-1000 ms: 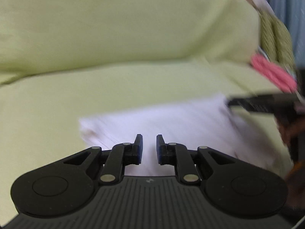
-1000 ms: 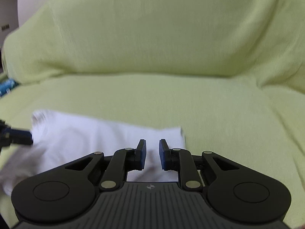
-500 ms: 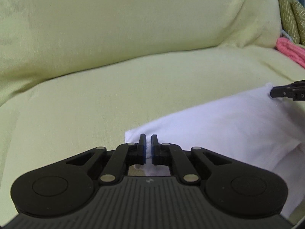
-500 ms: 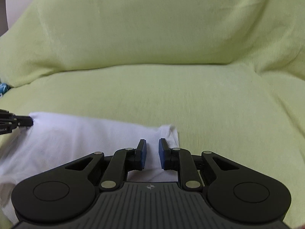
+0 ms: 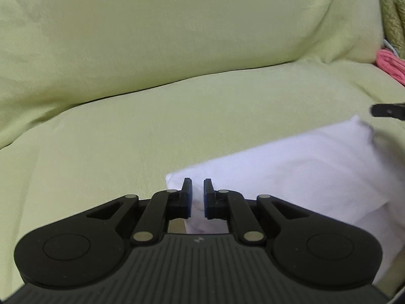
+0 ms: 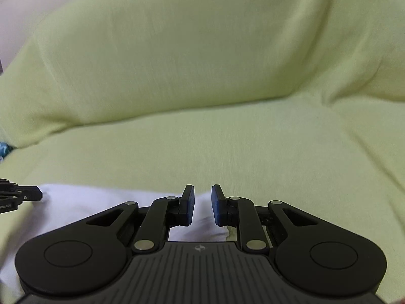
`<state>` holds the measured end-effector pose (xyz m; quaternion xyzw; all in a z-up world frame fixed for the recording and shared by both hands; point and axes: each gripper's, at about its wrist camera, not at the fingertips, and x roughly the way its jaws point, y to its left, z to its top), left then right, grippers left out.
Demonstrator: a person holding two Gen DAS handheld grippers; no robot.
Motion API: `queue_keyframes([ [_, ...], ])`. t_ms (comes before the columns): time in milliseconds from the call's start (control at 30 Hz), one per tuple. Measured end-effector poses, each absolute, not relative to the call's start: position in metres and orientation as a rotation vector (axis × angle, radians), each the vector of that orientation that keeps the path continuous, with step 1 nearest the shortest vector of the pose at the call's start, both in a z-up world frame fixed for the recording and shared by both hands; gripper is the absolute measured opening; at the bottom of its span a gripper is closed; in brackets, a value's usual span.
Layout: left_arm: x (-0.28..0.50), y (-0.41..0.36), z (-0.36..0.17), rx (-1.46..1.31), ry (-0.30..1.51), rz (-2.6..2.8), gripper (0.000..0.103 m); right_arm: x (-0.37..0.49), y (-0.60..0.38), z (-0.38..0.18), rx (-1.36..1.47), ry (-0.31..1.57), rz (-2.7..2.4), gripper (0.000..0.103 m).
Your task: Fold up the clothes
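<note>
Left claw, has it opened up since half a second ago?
Yes. The left claw has opened: its jaws were nearly touching then and now stand apart, over the same near corner of the white garment.

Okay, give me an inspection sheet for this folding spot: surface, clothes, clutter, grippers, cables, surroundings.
Surface: pale green fabric-covered sofa seat, smooth, with a backrest behind.
Job's things: folded white cloth garment lying flat on the seat; its corners sit under both grippers.
Clutter: pink knitted fabric and olive patterned cushion at the sofa's right end; a small blue item at the left edge, too little shown to identify.
Grippers: left gripper fingers apart over the garment's left corner; right gripper fingers apart over its right corner; neither pinches cloth.
Cables: nothing seen.
Surroundings: pale wall behind the sofa.
</note>
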<state>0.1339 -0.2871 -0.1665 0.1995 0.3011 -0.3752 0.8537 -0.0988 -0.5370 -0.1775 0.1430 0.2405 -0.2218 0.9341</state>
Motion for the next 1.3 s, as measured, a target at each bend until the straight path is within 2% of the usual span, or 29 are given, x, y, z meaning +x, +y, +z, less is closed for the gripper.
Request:
queue_keyframes([
  [233,0.06,-0.278,-0.124,0.399,0.728,-0.696,0.011,-0.158,-0.489,-0.15,0.307,0.504,-0.497,0.031],
  [367,0.023,-0.281,-0.111,0.416,0.736,-0.68,0.016,-0.187,-0.466,-0.139,0.325,0.5,-0.49,0.031],
  [500,-0.001,-0.274,-0.106,0.412,0.732,-0.679,0.018,-0.21,-0.446,-0.127,0.307,0.481,-0.491,0.035],
  [600,-0.011,-0.264,-0.108,0.388,0.703,-0.69,0.025,-0.222,-0.434,-0.12,0.302,0.456,-0.492,0.037],
  [700,-0.021,-0.254,-0.11,0.363,0.673,-0.701,0.03,-0.229,-0.423,-0.116,0.298,0.433,-0.499,0.043],
  [800,-0.026,-0.233,-0.132,0.286,0.623,-0.757,0.031,-0.233,-0.415,-0.125,0.342,0.407,-0.519,0.054],
  [900,-0.026,-0.214,-0.161,0.211,0.574,-0.792,0.03,-0.236,-0.407,-0.149,0.433,0.34,-0.54,0.056],
  [1033,-0.021,-0.207,-0.176,0.214,0.479,-0.781,0.031,-0.221,-0.406,-0.179,0.426,0.315,-0.556,0.056],
  [1100,-0.013,-0.211,-0.177,0.216,0.43,-0.791,0.036,-0.196,-0.41,-0.18,0.37,0.318,-0.551,0.056],
  [1300,0.038,-0.232,-0.188,0.186,0.573,-0.829,0.032,-0.117,-0.421,-0.177,0.24,0.354,-0.526,0.056],
])
